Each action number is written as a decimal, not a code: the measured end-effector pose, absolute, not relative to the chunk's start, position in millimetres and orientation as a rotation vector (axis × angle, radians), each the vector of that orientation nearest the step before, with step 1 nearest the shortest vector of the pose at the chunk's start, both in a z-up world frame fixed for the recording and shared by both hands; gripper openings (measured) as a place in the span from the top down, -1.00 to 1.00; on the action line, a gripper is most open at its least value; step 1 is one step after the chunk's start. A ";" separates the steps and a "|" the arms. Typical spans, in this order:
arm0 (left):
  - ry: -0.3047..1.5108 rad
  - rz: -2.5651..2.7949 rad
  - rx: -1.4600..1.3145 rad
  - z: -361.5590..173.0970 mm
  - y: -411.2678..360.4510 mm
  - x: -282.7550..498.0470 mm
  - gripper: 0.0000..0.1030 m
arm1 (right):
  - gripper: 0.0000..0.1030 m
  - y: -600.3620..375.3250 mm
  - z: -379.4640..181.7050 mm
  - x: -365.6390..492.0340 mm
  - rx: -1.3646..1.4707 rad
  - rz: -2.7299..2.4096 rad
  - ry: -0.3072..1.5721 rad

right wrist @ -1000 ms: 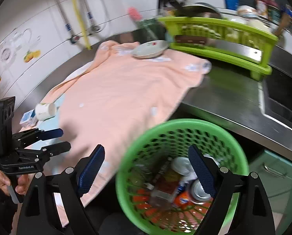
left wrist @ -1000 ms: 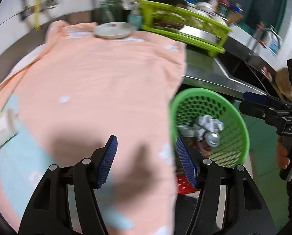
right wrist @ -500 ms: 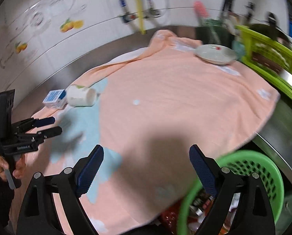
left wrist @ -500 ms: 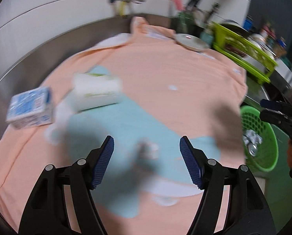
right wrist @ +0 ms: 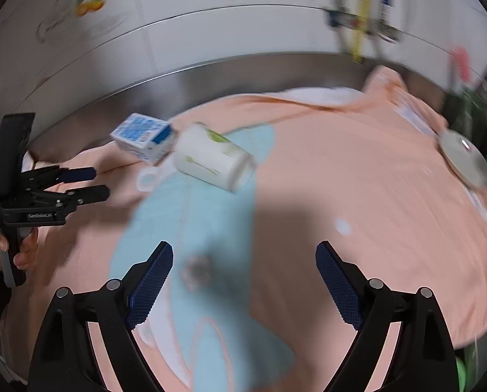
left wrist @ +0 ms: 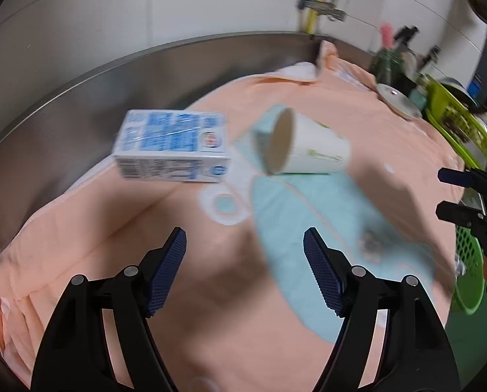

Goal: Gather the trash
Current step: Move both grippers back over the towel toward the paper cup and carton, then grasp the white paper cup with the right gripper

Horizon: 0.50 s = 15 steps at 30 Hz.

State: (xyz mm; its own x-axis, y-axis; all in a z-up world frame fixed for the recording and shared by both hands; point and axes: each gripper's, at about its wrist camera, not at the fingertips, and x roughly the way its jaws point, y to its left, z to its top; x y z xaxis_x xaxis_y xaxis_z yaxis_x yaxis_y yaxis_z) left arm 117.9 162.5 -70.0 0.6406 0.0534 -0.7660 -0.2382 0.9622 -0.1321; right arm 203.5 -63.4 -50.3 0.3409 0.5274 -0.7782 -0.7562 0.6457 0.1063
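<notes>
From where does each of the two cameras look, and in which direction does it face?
Left wrist: sits on the left gripper, faces down over its empty, opening jaws at the milk carton and tipped paper cup; the right gripper shows at the right edge.
Right wrist: sits on the right gripper, jaws open and empty, facing the cloth; the left gripper and a hand show.
Shared: carton, cup, cloth, plate.

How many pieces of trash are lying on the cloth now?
2. A blue and white carton lies near the steel back wall, and a paper cup lies on its side just right of it. More trash may be hidden outside the views.
</notes>
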 end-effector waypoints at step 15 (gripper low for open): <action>0.845 0.269 -0.388 -73.5 217.5 122.3 -0.43 | -0.70 53.6 -66.0 230.8 -0.597 1.025 0.820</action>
